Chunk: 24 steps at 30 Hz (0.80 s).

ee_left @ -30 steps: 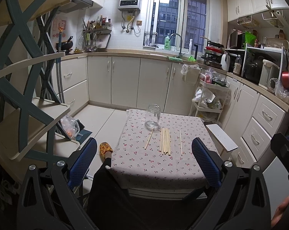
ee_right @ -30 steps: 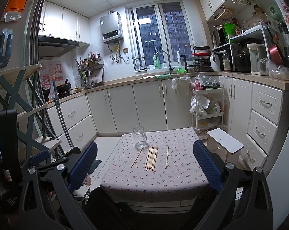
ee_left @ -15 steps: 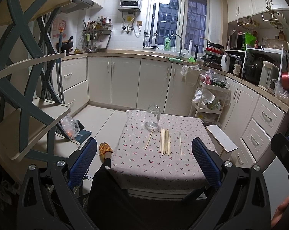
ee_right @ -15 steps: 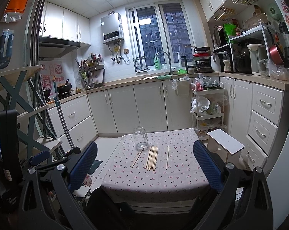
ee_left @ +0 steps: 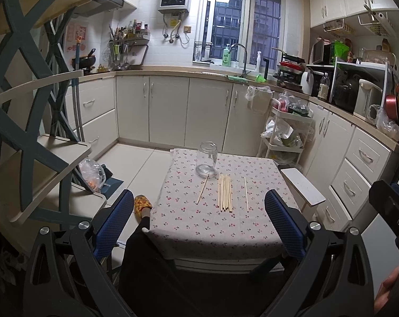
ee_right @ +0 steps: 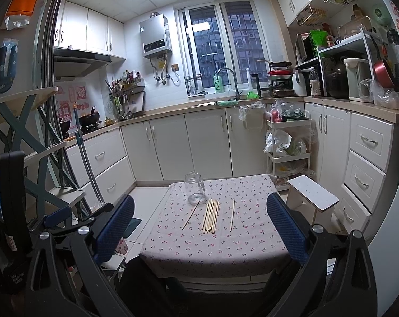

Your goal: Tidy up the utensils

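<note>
A floral-clothed worktop stood amid white kitchen cabinets, carrying a glass jar and chopsticks; both tools, left tool and right tool, gaped wide, empty.

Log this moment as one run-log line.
left hand-held gripper: open, empty | right hand-held gripper: open, empty | chopsticks: flat on tablecloth | glass jar: upright, empty

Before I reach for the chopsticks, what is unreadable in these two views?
- Count in the tight bundle of wooden chopsticks: both views, sticks too thin and close.
- Near edge of the cherry-print tablecloth table: right wrist view, hidden behind the right hand-held gripper.
- Clear glass jar: lone stick's tip touching it or not, too small.
</note>
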### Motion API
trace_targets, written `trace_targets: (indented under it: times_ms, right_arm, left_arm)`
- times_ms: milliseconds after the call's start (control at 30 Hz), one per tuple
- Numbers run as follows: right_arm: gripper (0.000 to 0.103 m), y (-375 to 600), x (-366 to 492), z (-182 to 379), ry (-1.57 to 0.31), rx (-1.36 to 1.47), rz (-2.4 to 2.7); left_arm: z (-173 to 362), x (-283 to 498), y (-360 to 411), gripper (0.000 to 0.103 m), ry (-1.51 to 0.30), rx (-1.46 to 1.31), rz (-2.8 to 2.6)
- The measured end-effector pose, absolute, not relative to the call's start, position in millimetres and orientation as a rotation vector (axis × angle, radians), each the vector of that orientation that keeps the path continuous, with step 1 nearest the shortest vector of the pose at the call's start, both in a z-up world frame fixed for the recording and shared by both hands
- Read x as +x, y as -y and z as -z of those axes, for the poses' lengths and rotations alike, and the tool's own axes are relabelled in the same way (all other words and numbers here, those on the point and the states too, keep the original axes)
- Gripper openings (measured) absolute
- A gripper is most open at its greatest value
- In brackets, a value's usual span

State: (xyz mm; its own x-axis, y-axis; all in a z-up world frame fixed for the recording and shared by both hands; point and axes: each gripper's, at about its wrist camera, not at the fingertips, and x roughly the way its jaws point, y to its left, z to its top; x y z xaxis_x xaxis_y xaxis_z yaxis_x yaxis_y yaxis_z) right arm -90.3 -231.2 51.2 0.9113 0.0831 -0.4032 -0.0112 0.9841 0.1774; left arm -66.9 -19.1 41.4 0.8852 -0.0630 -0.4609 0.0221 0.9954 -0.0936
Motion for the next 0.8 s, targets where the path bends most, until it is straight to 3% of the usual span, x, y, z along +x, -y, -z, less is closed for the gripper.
trace_targets:
  times_ms: [267,800]
  right_arm:
    - [0.096,241,-51,-15,-0.539,0.199,-0.034]
    - [0.096,268,123,114,-0.807,0.217,-0.039]
  left_arm:
    - [-10,-20,-3,0.095,-0.548,-0.121,0.001]
    - [108,177,2,0.094,-0.816,-0.106,0.020]
